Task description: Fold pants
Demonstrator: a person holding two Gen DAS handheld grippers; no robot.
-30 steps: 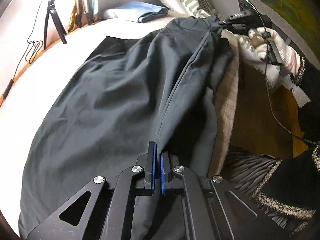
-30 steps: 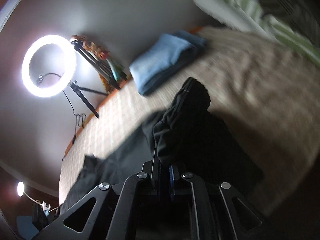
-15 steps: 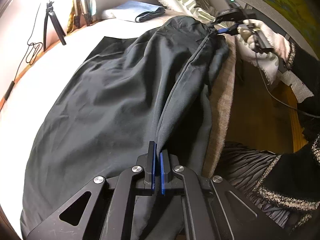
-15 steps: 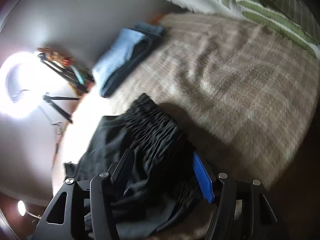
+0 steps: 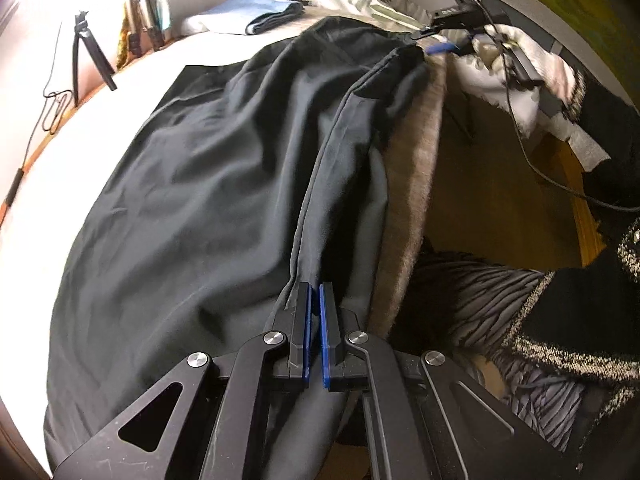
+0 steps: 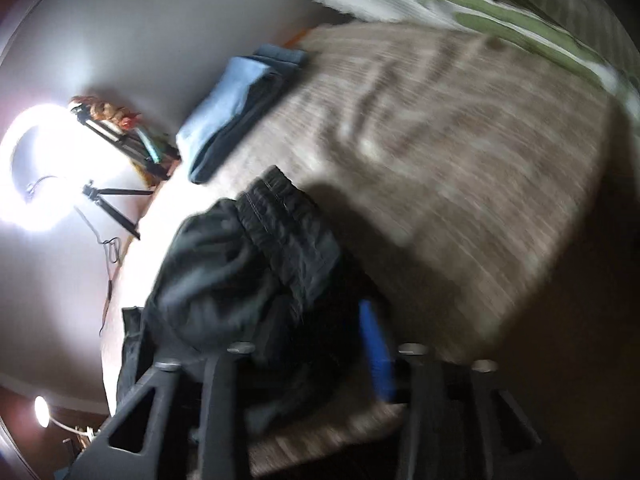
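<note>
The left gripper is clamped on the folded edge of the black pants, which lie lengthwise across the bed with one long fold apparently made and the crosswise folds judged outstanding. At the far end, the right gripper has just been opening; its jaws stand wide around the gathered waistband without pressing it. The surface is a tan blanket, with a folded blue garment, striped pillow and ring light by the grey wall.

The pants lie spread on the bed. A folded cloth sits behind them, by the wall. A tripod stands to their left.
</note>
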